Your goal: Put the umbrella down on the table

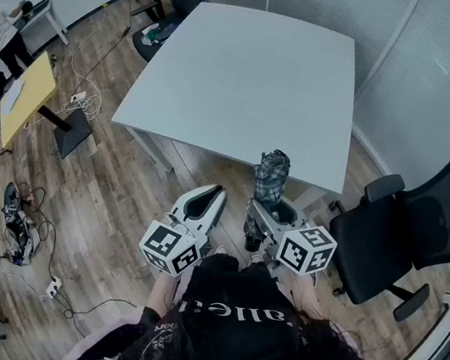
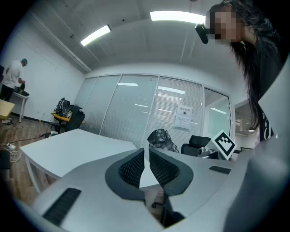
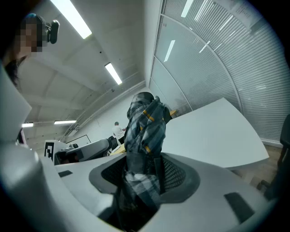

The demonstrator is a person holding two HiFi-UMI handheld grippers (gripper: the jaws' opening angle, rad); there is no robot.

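- The folded plaid umbrella (image 1: 271, 179) is judged to be light, with a stiff shaft inside soft, loose fabric that can be expected to slide and bunch under the pads.
- A hold low on the bundled canopy, where the fabric is wrapped tightest around the shaft, is judged the firmest; the floppy top folds would give little purchase.
- The umbrella (image 3: 145, 131) is carried roughly upright just off the near edge of the white table (image 1: 243, 75), and its top overlaps that edge in the head view. It is not yet laid on the tabletop.
- The right gripper (image 3: 145, 174) is seen clamped on the lower part of the umbrella. The jaws are kept fairly wide apart by the thickness of the bundle, and fabric is pressed against both pads.
- Checked cloth is seen hanging down below the jaws, so part of the bundle is held loosely at best.
- The left gripper (image 2: 146, 156) is held short of the table's near edge, beside the right gripper (image 1: 266, 217). Its jaws are brought together at the tips, and nothing is held or touched between them.
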